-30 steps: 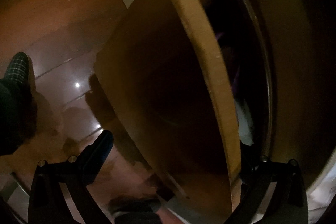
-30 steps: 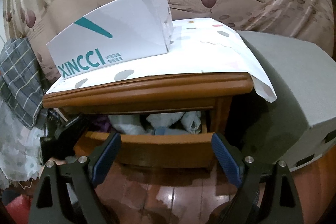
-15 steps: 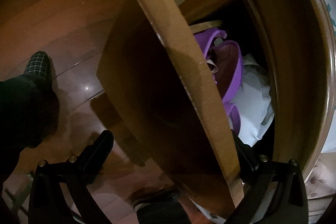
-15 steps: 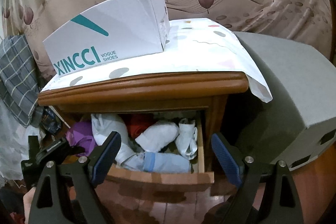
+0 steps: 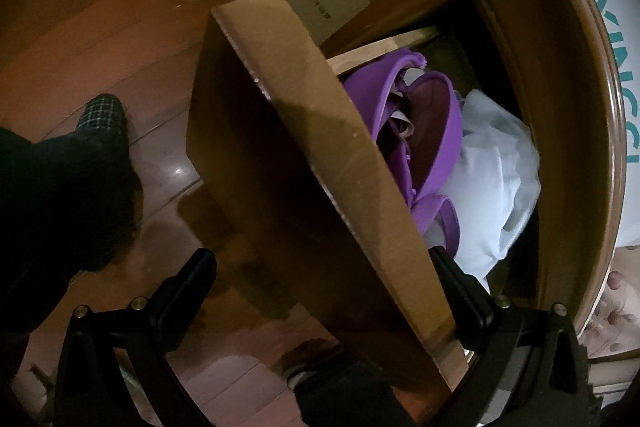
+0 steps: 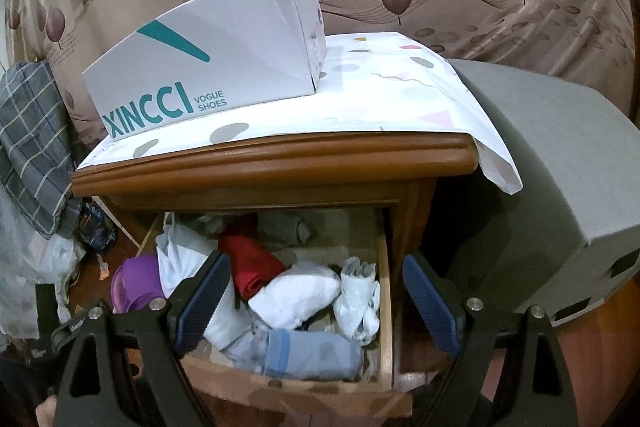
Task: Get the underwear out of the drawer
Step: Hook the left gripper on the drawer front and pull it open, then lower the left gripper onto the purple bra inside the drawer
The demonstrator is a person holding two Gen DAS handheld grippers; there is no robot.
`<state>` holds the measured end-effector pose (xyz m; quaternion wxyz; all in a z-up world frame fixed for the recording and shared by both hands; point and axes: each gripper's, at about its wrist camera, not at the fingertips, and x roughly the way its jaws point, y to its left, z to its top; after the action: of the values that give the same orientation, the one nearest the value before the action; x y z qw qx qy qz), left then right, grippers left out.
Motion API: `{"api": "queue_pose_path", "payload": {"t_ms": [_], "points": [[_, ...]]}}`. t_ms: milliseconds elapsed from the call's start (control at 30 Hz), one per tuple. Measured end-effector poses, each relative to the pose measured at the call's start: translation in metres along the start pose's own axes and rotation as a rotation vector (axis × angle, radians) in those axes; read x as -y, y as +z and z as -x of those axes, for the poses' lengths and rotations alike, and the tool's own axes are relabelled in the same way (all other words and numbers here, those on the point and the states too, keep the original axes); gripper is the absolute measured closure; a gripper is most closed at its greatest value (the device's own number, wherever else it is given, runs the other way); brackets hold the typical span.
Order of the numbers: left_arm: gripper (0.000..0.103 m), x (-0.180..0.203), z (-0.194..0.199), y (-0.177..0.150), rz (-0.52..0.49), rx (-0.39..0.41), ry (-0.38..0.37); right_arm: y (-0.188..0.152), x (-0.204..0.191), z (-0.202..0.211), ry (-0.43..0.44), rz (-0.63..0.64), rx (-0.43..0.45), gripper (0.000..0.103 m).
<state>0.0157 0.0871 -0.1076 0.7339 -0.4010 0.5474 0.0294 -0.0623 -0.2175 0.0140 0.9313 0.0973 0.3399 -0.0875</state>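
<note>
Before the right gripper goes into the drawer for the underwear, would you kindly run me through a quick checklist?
1. Drawer pulled out far enough to reach in: ok, the clothes lie exposed.
2. Left gripper straddling the drawer front: ok, one finger sits outside and one inside; whether it clamps the board, cannot tell.
3. Right gripper open and empty: ok, its fingers stand wide apart above the drawer.
4. Target chosen: cannot tell; the purple garment at the left end looks like underwear, while the red cloth and white bundle are unclear.
5. Path down clear: ok, nothing lies between the right gripper and the clothes.
</note>
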Motion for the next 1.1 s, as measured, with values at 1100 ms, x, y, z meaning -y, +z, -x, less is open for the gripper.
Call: {"api": "queue_pose_path", "payload": {"t_ms": [1100], "points": [[0.003, 0.082, 0.075, -0.030, -0.678, 0.384, 0.352, -0.008, -0.018, -0.008, -0.010, 0.102, -0.045, 0.013]]}}
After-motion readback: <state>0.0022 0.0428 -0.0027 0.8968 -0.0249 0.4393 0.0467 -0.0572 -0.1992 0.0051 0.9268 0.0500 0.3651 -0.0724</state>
